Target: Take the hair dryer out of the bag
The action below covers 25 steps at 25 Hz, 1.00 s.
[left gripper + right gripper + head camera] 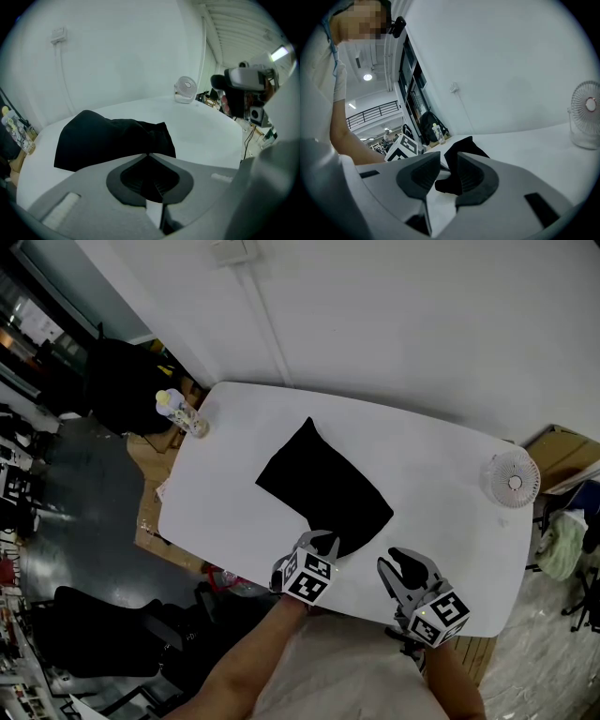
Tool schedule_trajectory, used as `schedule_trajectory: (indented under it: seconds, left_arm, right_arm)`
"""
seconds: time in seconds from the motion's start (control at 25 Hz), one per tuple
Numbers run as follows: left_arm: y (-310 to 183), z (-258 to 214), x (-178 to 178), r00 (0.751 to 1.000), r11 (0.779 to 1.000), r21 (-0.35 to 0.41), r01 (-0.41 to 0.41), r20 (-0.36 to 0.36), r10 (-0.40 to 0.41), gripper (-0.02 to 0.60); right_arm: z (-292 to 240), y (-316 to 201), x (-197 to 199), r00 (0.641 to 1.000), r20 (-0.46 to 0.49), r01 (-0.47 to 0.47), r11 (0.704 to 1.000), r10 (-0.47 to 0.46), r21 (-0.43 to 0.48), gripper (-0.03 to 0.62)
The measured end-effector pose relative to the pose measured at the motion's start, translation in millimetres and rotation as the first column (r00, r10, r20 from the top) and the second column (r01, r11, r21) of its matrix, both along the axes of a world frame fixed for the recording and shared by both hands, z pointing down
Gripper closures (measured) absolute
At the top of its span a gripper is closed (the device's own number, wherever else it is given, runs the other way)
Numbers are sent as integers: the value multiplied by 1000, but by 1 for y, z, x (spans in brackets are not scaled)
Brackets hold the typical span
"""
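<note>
White table, black bag, small fan

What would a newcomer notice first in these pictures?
A black bag lies in the middle of the white table, stark against it. The left tool is shut on the bag's near edge, and the right tool is open beside it, with nothing in it. A small fan stands at the table's right end.
</note>
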<state>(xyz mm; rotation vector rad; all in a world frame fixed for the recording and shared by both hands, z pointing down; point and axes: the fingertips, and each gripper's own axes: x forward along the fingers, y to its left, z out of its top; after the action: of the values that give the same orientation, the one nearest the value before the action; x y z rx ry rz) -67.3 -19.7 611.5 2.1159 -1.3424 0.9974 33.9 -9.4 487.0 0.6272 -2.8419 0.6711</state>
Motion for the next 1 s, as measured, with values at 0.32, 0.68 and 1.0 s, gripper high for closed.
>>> schedule_trajectory:
  seconds: [0.32, 0.68, 1.0]
  left_arm:
    - [-22, -31, -7, 997, 999, 28, 33, -77, -31, 561]
    - [-51, -52, -11, 986, 999, -15, 42, -158, -43, 561]
    - [-73, -63, -20, 961, 993, -62, 100, -253, -112, 561]
  right_arm:
    - [0, -2, -1, 1000, 8, -1, 1000, 1, -1, 488]
    - [3, -6, -2, 1000, 9, -2, 1000, 2, -11, 488]
    - [7, -17, -8, 1000, -7, -8, 1000, 8, -20, 488]
